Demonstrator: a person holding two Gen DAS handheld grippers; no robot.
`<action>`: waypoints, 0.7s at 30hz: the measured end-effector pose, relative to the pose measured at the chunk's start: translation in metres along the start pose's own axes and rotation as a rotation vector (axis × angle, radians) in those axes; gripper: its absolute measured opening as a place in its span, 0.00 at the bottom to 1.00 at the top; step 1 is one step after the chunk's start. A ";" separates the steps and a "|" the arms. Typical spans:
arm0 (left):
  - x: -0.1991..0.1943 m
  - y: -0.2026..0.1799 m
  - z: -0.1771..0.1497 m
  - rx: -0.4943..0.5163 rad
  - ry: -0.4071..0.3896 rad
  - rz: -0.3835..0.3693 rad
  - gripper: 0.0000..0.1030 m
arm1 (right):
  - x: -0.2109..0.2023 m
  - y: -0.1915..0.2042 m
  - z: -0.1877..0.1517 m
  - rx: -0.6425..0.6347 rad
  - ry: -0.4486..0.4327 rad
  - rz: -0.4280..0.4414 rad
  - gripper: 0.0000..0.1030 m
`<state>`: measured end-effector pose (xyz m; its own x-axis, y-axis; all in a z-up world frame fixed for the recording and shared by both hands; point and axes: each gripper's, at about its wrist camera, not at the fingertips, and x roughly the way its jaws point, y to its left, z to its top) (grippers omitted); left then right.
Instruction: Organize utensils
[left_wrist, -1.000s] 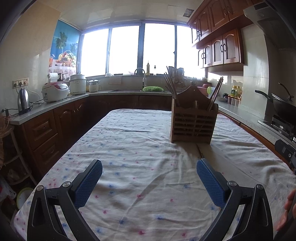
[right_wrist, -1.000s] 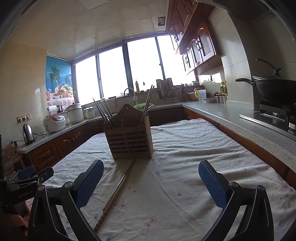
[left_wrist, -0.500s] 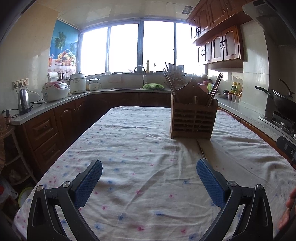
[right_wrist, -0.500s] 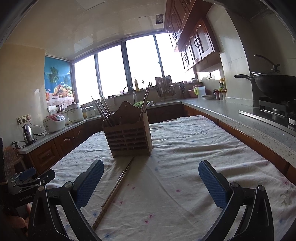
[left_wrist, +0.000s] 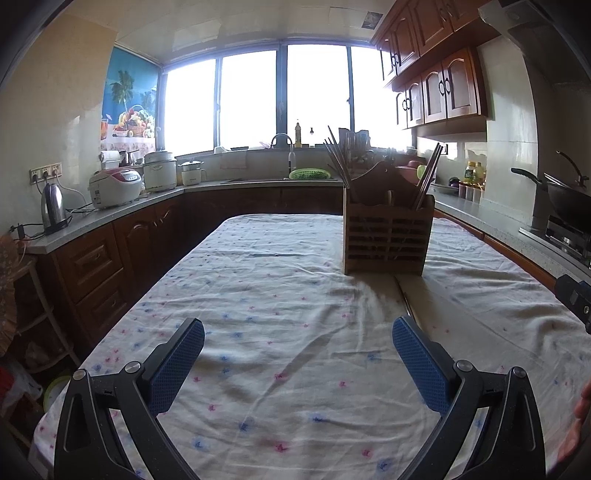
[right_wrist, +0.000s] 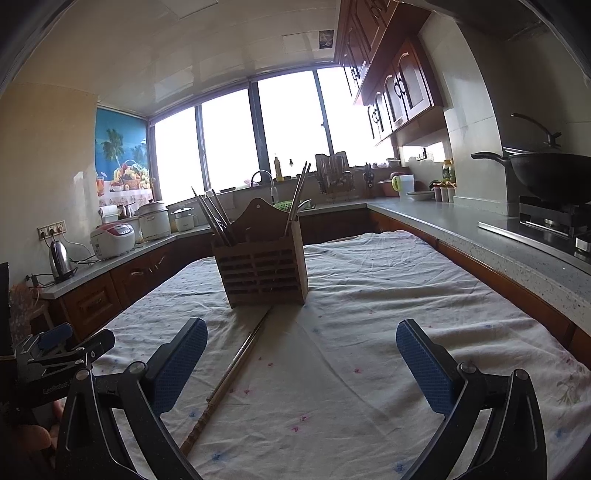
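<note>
Your left gripper fills the bottom of the left wrist view, its blue-padded fingers spread wide with nothing between them, hovering over the flowered tablecloth. Your right gripper sits the same way at the bottom of the right wrist view, jaws wide apart and empty.

Just beyond your right gripper's left finger, a pair of chopsticks lies flat on the cloth, running from lower centre-left of the frame up toward the middle. Its far end reaches the base of the wooden utensil holder. In the left wrist view only a short stretch of the pair shows, just above your right-hand finger.

The holder stands upright on the table at centre frame in the right view, right of centre in the left view. More chopsticks lean out of its left and right compartments.

Farther back, a rice cooker and kettle sit on the counter at left, and a wok rests on the stove at right.
</note>
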<state>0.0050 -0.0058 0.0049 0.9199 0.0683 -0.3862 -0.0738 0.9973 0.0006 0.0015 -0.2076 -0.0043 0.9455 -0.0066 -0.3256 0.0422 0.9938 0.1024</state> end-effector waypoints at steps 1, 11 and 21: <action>0.000 0.000 0.000 -0.002 0.000 0.000 0.99 | -0.001 0.000 0.000 -0.002 -0.004 0.003 1.00; 0.000 0.002 0.001 -0.008 0.001 0.001 0.99 | -0.002 0.001 0.001 -0.012 -0.009 0.005 1.00; -0.001 0.002 0.001 -0.012 -0.005 0.000 0.99 | -0.005 0.005 0.002 -0.040 -0.027 0.011 1.00</action>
<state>0.0044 -0.0035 0.0062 0.9218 0.0682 -0.3817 -0.0781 0.9969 -0.0104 -0.0022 -0.2026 -0.0006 0.9541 0.0023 -0.2995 0.0191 0.9975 0.0686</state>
